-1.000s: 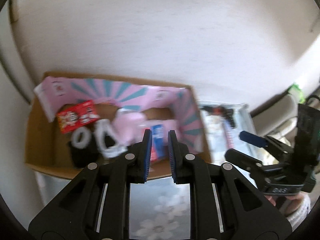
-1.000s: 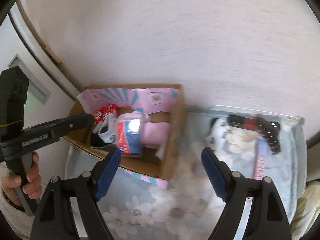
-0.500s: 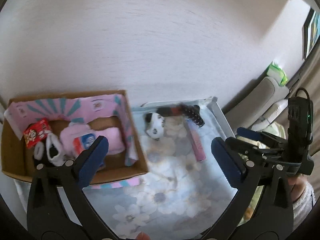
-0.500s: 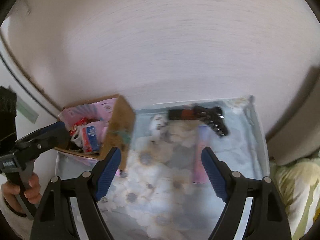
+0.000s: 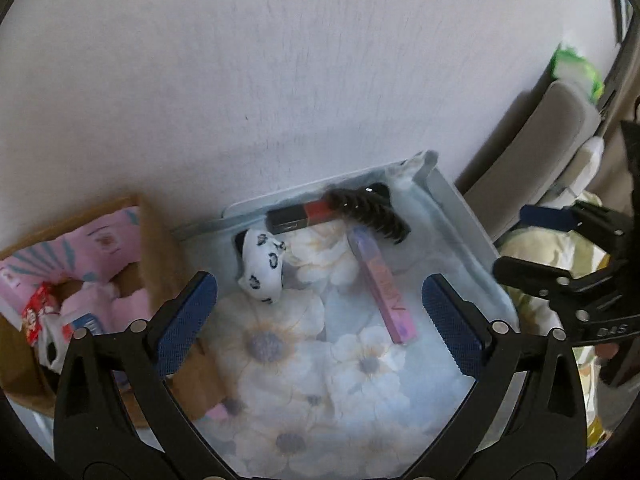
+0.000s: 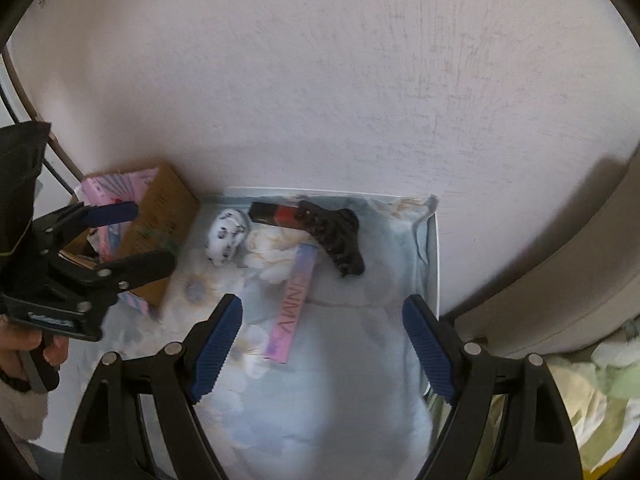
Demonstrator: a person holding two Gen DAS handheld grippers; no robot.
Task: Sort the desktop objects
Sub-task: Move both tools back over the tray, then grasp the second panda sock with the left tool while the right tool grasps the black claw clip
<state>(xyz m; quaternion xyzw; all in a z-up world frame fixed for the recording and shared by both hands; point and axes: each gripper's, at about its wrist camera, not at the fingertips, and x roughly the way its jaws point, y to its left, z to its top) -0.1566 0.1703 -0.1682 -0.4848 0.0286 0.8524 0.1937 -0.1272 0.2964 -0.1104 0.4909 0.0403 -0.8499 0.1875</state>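
On the flowered tablecloth (image 5: 360, 380) lie a white spotted scrunchie (image 5: 262, 264), a black-and-red tube (image 5: 300, 216), a black hair claw (image 5: 372, 212) and a long pink box (image 5: 384, 288). The same things show in the right wrist view: scrunchie (image 6: 226, 236), tube (image 6: 276, 214), claw (image 6: 338, 240), pink box (image 6: 294, 308). A cardboard box (image 5: 156, 248) at the left holds a pink pouch and small packets. My left gripper (image 5: 320, 320) is open and empty above the cloth. My right gripper (image 6: 322, 348) is open and empty, nearer than the pink box.
A pale wall (image 5: 280, 80) stands right behind the table. A grey chair back (image 5: 552, 140) and bedding (image 6: 580, 392) are at the right. The table edge (image 6: 434, 248) runs along the right side.
My left gripper has opened and swung right from over the cardboard box to over the cloth. My right gripper has also moved right, still open.
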